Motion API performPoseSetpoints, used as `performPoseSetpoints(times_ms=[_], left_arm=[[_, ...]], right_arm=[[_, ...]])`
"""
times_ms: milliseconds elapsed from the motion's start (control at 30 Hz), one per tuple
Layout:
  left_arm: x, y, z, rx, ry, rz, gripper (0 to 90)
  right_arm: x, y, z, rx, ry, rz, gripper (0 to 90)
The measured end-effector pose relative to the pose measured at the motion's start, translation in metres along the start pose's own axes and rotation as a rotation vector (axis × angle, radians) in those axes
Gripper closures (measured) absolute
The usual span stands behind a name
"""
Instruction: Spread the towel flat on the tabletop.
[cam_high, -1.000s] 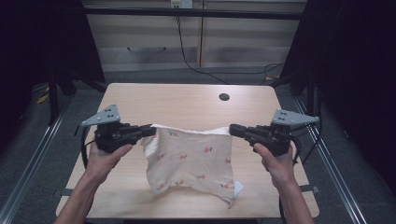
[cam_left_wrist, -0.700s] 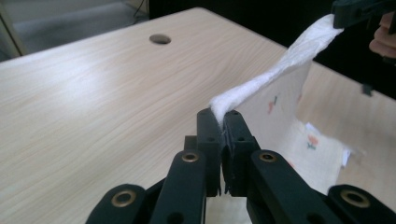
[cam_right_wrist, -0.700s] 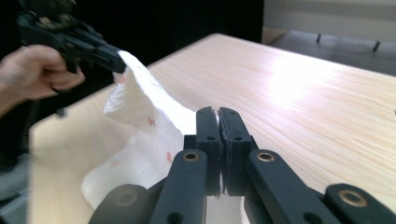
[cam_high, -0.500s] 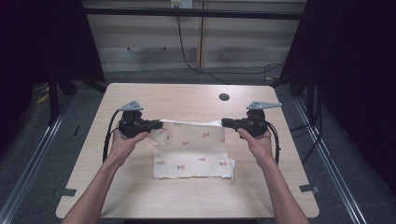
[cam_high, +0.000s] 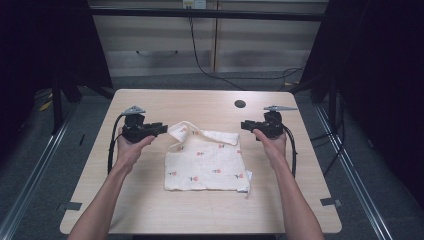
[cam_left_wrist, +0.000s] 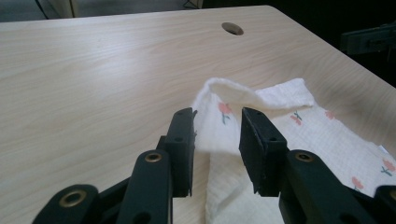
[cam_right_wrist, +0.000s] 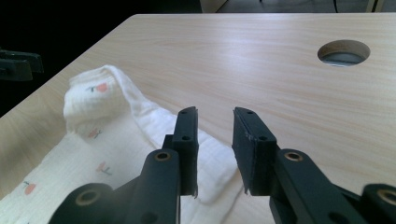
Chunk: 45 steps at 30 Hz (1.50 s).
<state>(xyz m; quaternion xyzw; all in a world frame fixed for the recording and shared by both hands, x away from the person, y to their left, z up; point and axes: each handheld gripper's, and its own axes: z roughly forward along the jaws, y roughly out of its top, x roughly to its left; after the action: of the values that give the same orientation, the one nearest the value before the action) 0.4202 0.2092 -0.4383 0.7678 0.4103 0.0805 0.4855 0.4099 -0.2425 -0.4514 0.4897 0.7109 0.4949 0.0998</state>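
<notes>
The white cloth with small red flowers (cam_high: 206, 162) lies near the middle of the wooden table (cam_high: 150, 210), folded in two, with the far layer laid over the near one. Its far edge is not flat: at 11 o'clock one corner (cam_left_wrist: 219, 119) stands up in a soft hump and curls over, and at 1 o'clock the other corner (cam_right_wrist: 212, 161) sags down onto the wood.

The left gripper (cam_high: 161, 129) is at 10 o'clock of the cloth, the right gripper (cam_high: 245, 125) at 2 o'clock, both low and pointing inward at the two far corners. The jaws of both have just been opening. In the left gripper view the raised corner is between the pads but they stand apart from it. In the right gripper view the pads are parted over the fallen corner and press nothing. So both corners are let go, I think to lay the fold down.

A round cable hole (cam_high: 240, 104) sits at 12 o'clock, well apart.
</notes>
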Motion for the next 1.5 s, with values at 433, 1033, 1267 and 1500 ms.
performPoseSetpoints(times_ms=[433,1033,1267,1500], left_arm=[[-0.005,-0.024,-0.004,0.022,-0.043,-0.011,64.1],[-0.048,-0.079,-0.046,0.092,-0.153,0.092,68.1],[-0.05,-0.098,-0.037,0.151,-0.174,0.107,74.4],[-0.058,-0.104,-0.032,0.19,-0.205,0.151,74.4]], right_arm=[[0.014,-0.005,-0.024,0.02,0.027,-0.07,67.3],[0.053,-0.067,-0.067,0.118,0.112,-0.186,66.3],[0.058,-0.089,-0.07,0.178,0.126,-0.201,71.5],[0.058,-0.106,-0.065,0.227,0.124,-0.207,74.6]])
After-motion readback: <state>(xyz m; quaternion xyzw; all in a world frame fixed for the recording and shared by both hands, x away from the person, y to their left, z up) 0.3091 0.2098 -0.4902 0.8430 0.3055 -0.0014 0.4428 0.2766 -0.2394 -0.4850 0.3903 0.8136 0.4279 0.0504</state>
